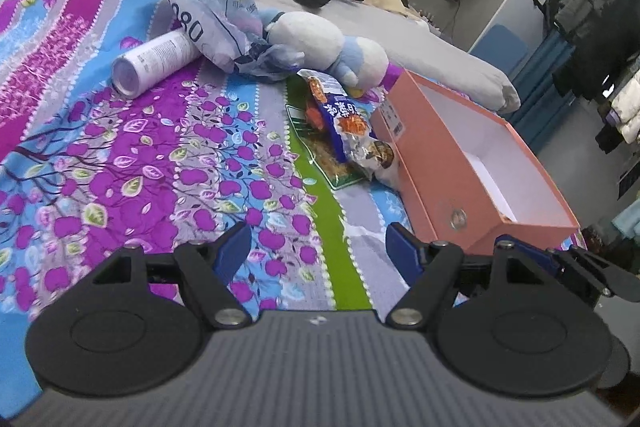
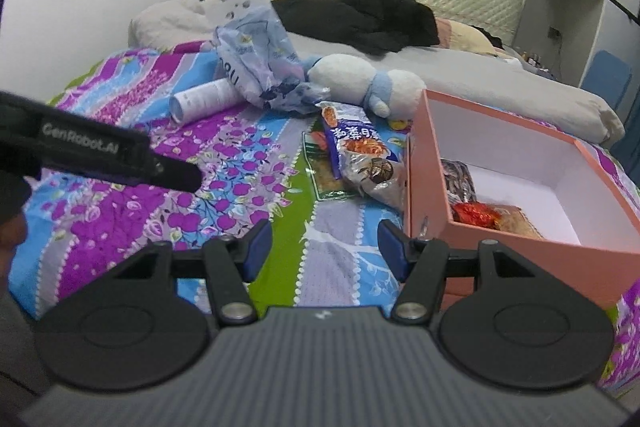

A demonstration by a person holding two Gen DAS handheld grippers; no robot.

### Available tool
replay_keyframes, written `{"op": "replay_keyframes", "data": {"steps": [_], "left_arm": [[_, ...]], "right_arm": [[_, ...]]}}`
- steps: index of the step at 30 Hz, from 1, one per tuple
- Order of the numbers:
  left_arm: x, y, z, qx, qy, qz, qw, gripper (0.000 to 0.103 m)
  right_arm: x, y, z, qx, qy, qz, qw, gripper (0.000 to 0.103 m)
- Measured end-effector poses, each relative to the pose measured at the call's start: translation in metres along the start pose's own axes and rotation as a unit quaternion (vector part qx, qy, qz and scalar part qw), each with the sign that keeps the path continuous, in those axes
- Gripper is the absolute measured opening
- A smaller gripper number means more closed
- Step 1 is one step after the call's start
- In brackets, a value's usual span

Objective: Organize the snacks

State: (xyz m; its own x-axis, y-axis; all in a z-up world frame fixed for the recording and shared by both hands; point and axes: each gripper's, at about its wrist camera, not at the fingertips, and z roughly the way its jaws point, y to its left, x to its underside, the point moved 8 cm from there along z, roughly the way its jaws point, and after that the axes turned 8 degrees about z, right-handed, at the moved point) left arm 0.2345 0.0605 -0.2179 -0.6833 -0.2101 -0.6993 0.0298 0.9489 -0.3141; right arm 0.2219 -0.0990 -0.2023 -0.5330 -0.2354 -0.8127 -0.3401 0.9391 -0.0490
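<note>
Bedroom scene, and the bed [image 2: 248, 163] with its purple-and-blue floral quilt is the playing field for this snack tidy-up. Over by the bed's right edge sits the pink box [image 2: 516, 255], lid off, and it is already partly loaded: a red packet [image 2: 474, 214], a dark packet [image 2: 460, 179] against its left wall and something tan beside the red one lie inside, with plenty of white floor bare. So some of the job looks done. Left to go, by my reading: the blue bag [image 1: 348, 123] of snacks leaning right against the box's outer left wall, and the green packet [image 1: 320, 151] flat underneath it. Further up the quilt a crumpled plastic bag [image 1: 216, 7], a white tube [image 1: 156, 61] and a plush toy [image 1: 320, 39] lie together; whether the tube counts as a snack I cannot tell. Both tools hover low over the quilt's near edge, the left gripper [image 1: 318, 251] with jaws wide apart and empty, the right gripper [image 2: 324, 247] also parted with nothing between them. The blue bag looks the likely next pick.
</note>
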Motion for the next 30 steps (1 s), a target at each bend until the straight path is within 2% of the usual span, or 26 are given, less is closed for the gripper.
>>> {"op": "replay_keyframes", "data": {"steps": [2, 6, 13, 16, 21, 24, 30], "left_arm": [[-0.005, 0.008, 0.017, 0.001, -0.001, -0.009, 1.0, 0.074], [-0.018, 0.026, 0.054, 0.013, 0.001, -0.036, 0.9993, 0.06], [-0.05, 0.045, 0.117, 0.042, -0.004, -0.063, 0.9971, 0.051], [-0.061, 0.054, 0.147, 0.053, 0.0, -0.082, 0.9952, 0.044], [-0.076, 0.064, 0.191, 0.077, 0.003, -0.11, 0.9909, 0.032], [-0.084, 0.066, 0.217, 0.1, 0.004, -0.131, 0.9863, 0.03], [-0.094, 0.06, 0.248, 0.132, -0.001, -0.139, 0.9815, 0.03]], "right_arm": [[0.0, 0.001, 0.013, 0.006, 0.004, -0.013, 1.0, 0.059], [-0.006, 0.002, 0.042, 0.018, 0.004, -0.025, 0.999, 0.059], [-0.013, 0.002, 0.098, 0.041, 0.013, -0.048, 0.998, 0.056], [-0.016, 0.0, 0.122, 0.058, 0.016, -0.063, 0.996, 0.05], [-0.018, -0.006, 0.157, 0.09, 0.018, -0.088, 0.992, 0.05], [-0.021, -0.009, 0.172, 0.106, 0.012, -0.101, 0.989, 0.05], [-0.016, -0.013, 0.193, 0.125, 0.018, -0.132, 0.983, 0.05]]}}
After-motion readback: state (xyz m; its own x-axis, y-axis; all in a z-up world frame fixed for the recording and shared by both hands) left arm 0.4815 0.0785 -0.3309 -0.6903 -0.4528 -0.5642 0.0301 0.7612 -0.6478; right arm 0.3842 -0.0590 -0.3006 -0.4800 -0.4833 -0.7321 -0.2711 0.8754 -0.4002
